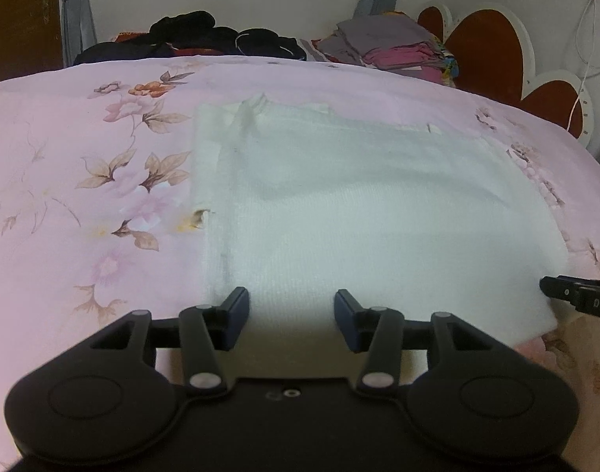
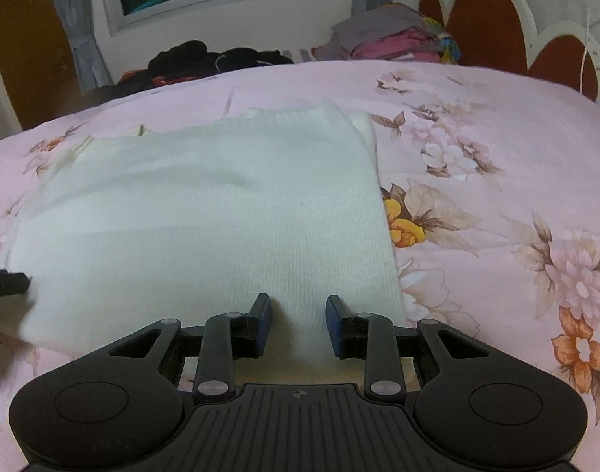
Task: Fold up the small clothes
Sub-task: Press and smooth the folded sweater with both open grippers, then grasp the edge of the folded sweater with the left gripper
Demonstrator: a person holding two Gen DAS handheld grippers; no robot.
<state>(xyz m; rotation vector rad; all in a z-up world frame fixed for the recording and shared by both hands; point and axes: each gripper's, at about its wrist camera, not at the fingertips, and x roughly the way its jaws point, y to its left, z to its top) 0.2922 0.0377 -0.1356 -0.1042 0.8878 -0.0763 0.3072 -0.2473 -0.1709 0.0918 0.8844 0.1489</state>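
A white knit garment [image 1: 359, 204] [image 2: 205, 212] lies flat on the pink floral bedsheet [image 1: 83, 196] [image 2: 496, 137], with a folded strip along its left side. My left gripper [image 1: 292, 299] hovers over the garment's near edge toward its left. Its jaws stand well apart, with the cloth lying flat between them and no pad pressing on it. My right gripper [image 2: 298, 305] sits over the near edge toward the garment's right side, its jaws also apart with flat cloth showing in the gap. Each gripper's tip shows at the border of the other's view: right gripper [image 1: 551, 293], left gripper [image 2: 8, 283].
A stack of folded clothes [image 1: 390, 45] [image 2: 390, 37] sits at the far right of the bed. A heap of dark clothes [image 1: 205, 37] [image 2: 205, 57] lies at the far middle. A red and white heart-shaped headboard [image 1: 492, 51] stands on the right, under-window wall behind.
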